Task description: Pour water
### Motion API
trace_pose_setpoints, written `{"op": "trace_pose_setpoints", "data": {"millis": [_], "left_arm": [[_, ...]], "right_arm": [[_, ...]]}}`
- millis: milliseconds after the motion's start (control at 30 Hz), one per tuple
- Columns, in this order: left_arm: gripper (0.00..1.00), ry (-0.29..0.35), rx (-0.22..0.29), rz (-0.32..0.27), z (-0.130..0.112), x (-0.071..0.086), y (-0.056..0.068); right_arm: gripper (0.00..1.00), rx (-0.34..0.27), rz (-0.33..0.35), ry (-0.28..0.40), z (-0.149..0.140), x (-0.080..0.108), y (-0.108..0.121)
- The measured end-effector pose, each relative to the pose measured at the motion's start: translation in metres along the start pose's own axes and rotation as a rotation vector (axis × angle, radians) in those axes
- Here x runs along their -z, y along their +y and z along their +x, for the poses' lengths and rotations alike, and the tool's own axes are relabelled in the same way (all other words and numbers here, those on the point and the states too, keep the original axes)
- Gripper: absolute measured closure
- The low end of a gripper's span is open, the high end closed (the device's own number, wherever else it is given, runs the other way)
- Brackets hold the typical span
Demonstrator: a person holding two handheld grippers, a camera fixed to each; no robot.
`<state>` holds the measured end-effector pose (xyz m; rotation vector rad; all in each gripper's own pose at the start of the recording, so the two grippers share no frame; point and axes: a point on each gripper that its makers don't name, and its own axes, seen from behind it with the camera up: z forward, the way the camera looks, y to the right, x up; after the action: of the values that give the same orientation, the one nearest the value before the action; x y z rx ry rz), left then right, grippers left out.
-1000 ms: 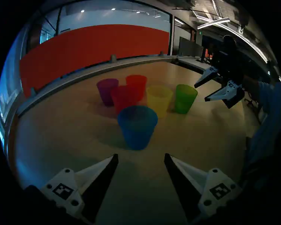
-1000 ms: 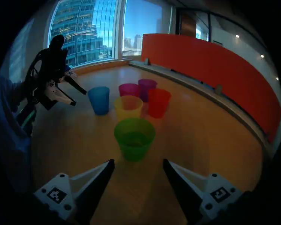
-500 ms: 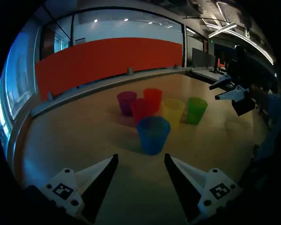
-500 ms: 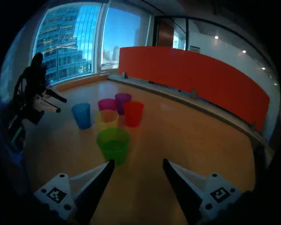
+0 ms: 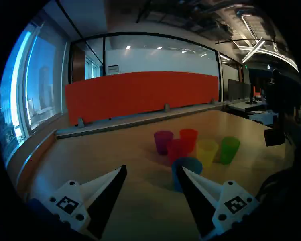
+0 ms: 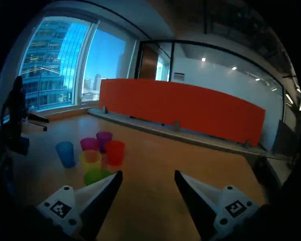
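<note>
The left tongs (image 5: 151,167) and the right tongs (image 6: 148,172) are both spread wide, holding nothing. Colored cups (image 5: 206,150) stand close together on the tabletop (image 5: 110,156).

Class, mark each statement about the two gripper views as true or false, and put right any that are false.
1. The left gripper is shut on the blue cup. False: it is open and empty, and the cup stands on the table just ahead of it.
2. The green cup is the cup nearest the right gripper. True.
3. The yellow cup lies on its side. False: it stands upright.
4. An orange-red partition runs along the far edge of the wooden table. True.
</note>
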<state>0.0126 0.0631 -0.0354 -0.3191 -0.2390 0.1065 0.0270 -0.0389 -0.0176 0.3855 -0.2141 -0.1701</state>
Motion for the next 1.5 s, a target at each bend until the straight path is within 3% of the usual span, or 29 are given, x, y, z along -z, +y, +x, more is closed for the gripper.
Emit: {"op": "trace_pose_setpoints", "data": {"millis": [467,667,800,1000,1500], "left_arm": [[0.09,0.201,0.064,0.163,0.046,0.008,-0.021],[0.09,0.260,0.104,0.208,0.060,0.011,-0.031],[0.09,0.277,0.104,0.231,0.067,0.013,-0.035],[0.09,0.299,0.068,0.256,0.074,0.015,-0.037],[0.09,0.295,0.023,0.300,0.053,0.003,-0.034]], "right_arm": [[0.00,-0.146,-0.217,0.188,0.031,0.005,0.030],[0.00,-0.173,-0.259,0.259,0.051,0.015,0.035],[0.00,-0.179,-0.289,0.290,0.060,0.020,0.037],[0.00,-0.173,-0.332,0.305,0.060,0.024,0.040],[0.00,-0.161,-0.383,0.283,0.039,0.028,0.037]]}}
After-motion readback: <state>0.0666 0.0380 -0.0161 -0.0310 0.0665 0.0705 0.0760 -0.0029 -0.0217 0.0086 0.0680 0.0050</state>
